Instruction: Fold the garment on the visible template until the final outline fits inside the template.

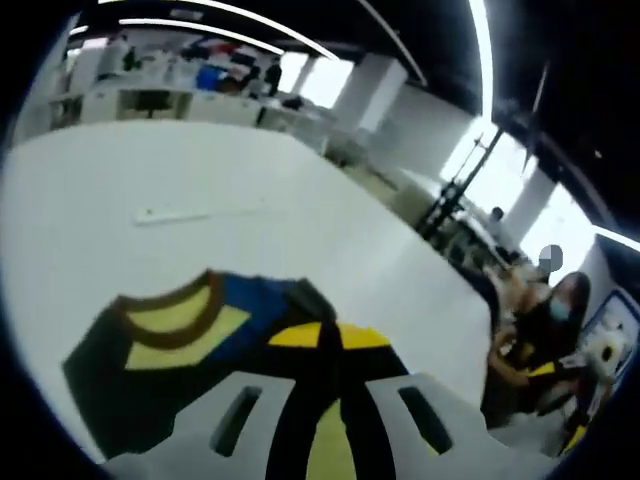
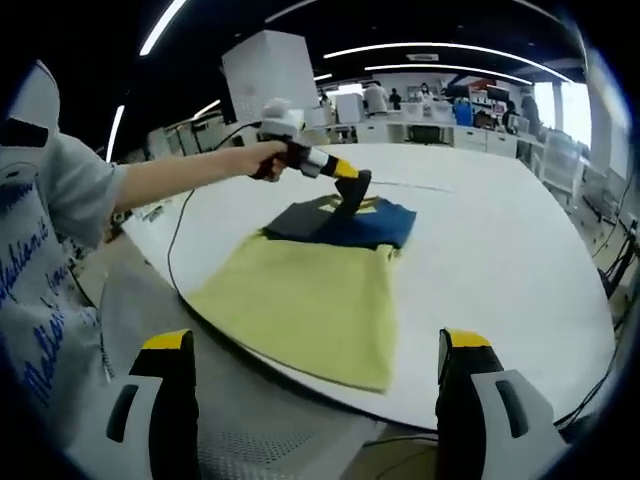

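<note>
Reaching out, the hand (image 2: 262,160) presses left gripper (image 2: 352,205), apparently closed, on garment (image 2: 310,290).

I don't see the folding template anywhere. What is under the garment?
Under the garment only the white table shows around its edges. The left gripper presses on its collar end. Any template beneath the cloth is covered.
</note>
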Demonstrator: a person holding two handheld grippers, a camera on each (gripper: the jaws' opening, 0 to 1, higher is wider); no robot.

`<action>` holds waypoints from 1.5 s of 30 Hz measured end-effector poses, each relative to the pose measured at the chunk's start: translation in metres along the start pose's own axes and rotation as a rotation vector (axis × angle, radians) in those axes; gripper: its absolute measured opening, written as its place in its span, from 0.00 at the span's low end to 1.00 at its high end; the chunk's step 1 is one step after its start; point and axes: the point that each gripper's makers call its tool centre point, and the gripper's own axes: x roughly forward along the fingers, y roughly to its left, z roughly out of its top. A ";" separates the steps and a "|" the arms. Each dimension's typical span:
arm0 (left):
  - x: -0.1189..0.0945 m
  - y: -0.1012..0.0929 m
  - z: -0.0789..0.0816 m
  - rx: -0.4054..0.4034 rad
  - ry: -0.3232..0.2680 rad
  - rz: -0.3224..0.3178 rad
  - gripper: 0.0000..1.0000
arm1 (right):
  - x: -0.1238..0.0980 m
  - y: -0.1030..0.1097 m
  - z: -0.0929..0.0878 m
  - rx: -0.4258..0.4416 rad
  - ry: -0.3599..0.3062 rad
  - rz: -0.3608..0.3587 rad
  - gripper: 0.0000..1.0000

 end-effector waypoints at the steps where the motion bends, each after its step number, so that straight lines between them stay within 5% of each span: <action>1: 0.003 0.001 -0.002 -0.001 0.007 0.002 0.00 | 0.000 0.001 -0.001 -0.001 0.003 0.002 1.00; 45: 0.073 -0.004 -0.055 -0.088 0.183 -0.024 0.00 | 0.002 -0.007 -0.011 0.066 -0.008 -0.016 1.00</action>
